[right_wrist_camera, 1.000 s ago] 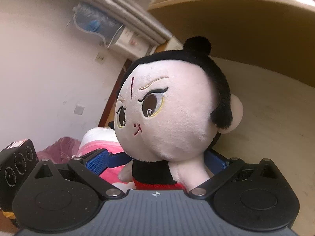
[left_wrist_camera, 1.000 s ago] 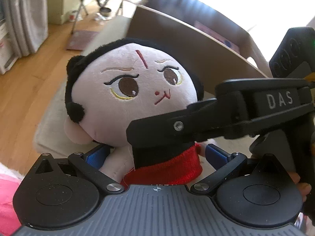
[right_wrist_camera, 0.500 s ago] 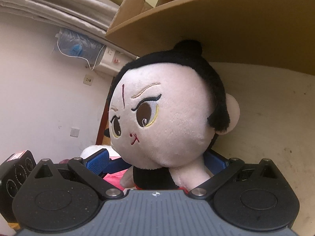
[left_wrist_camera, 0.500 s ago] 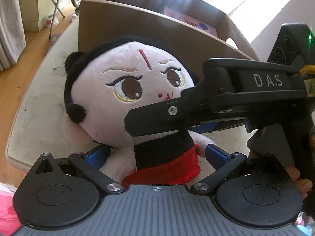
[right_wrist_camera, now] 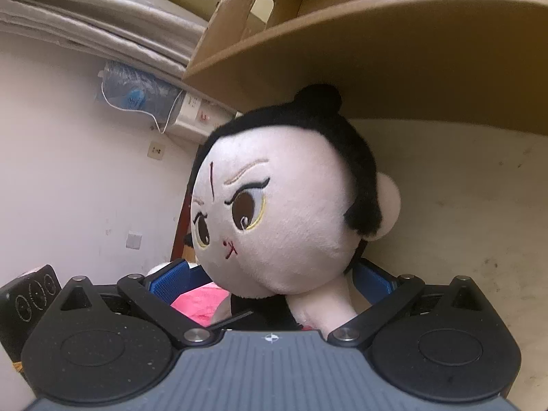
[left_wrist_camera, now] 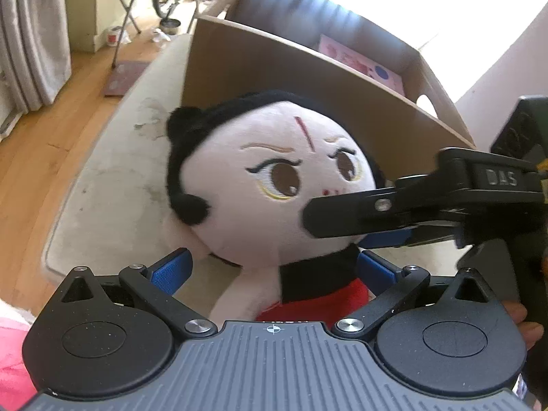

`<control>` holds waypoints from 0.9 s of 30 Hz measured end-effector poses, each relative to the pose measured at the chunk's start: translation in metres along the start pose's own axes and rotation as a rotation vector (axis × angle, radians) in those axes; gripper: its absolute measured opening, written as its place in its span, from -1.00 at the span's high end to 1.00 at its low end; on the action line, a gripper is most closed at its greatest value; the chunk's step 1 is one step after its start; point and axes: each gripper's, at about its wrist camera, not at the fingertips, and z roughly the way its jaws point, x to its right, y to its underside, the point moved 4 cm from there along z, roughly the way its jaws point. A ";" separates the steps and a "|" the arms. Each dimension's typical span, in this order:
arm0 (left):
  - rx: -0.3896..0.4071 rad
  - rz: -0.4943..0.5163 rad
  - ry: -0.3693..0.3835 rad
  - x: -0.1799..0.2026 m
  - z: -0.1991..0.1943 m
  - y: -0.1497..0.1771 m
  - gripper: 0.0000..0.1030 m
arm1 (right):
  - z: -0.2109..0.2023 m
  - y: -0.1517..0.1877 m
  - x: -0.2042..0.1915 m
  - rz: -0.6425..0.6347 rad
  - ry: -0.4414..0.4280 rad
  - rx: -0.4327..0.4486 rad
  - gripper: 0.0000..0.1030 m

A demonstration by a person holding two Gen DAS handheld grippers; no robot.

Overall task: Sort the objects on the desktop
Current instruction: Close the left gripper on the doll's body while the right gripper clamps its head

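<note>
The doll [left_wrist_camera: 274,185] is sitting on the table [left_wrist_camera: 116,185] before the box [left_wrist_camera: 308,78]. Both the left gripper [left_wrist_camera: 274,270] and right gripper [right_wrist_camera: 270,281] are bracketing its body; whether either is pinching, I cannot tell. Its heavy head may be tipping it loose.

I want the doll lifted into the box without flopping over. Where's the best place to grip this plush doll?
Grip the plush doll at its narrow torso just under the oversized head, coming from the front with fingers on either flank. The head looks too wide and round to span; the soft body compresses. Both the left gripper and right gripper straddle it there.
</note>
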 end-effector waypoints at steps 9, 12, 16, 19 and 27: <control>0.015 -0.048 -0.019 -0.015 -0.005 -0.005 -1.00 | -0.014 -0.005 0.003 0.004 0.009 0.056 -1.00; 0.017 -0.056 -0.019 -0.019 -0.006 -0.006 -1.00 | -0.016 -0.007 0.005 0.012 0.011 0.070 -1.00; 0.017 -0.058 -0.020 -0.022 -0.007 -0.008 -1.00 | -0.013 -0.010 0.004 0.018 0.019 0.088 -1.00; 0.020 -0.059 -0.022 -0.025 -0.009 -0.010 -1.00 | -0.013 -0.013 0.003 0.013 0.037 0.105 -1.00; 0.010 -0.104 0.014 -0.043 -0.008 -0.013 -1.00 | -0.010 -0.023 0.008 0.026 0.066 0.156 -1.00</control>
